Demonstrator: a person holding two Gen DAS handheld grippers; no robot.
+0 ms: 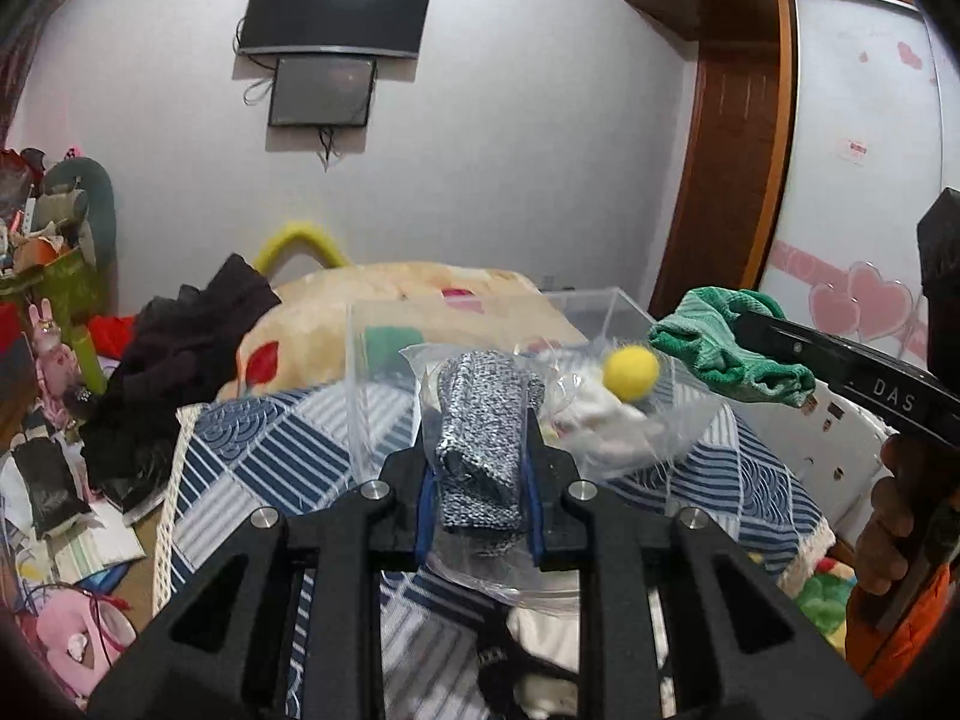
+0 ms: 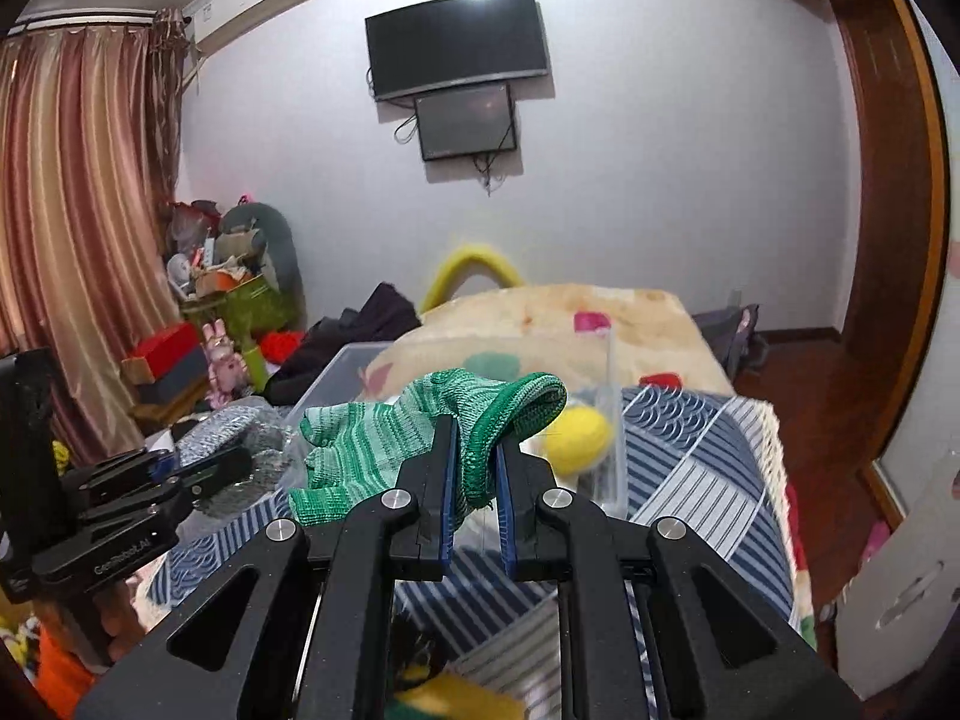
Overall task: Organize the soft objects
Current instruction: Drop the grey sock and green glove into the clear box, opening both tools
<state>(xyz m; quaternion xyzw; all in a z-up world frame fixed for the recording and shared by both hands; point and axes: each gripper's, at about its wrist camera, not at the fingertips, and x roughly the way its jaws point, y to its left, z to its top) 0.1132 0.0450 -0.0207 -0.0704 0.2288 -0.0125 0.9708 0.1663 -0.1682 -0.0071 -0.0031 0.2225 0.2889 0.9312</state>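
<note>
My left gripper [image 1: 479, 474] is shut on a grey speckled knit item in a clear plastic bag [image 1: 480, 438], held above the blue patterned cloth [image 1: 270, 450]. My right gripper [image 2: 474, 468] is shut on a green knitted glove [image 2: 420, 438], which also shows in the left wrist view [image 1: 726, 354] to the right of the bag. A clear plastic box [image 1: 384, 384] stands behind both, with a yellow fuzzy ball [image 1: 630, 373] and white soft items [image 1: 600, 420] in it. The ball also shows in the right wrist view [image 2: 579, 432].
A bed with a floral blanket [image 1: 384, 294] lies behind the box, with dark clothes [image 1: 180, 348] on its left. Cluttered toys and boxes [image 1: 54, 276] fill the left side. A wardrobe [image 1: 840, 138] stands at the right. More soft items [image 1: 540, 648] lie below my left gripper.
</note>
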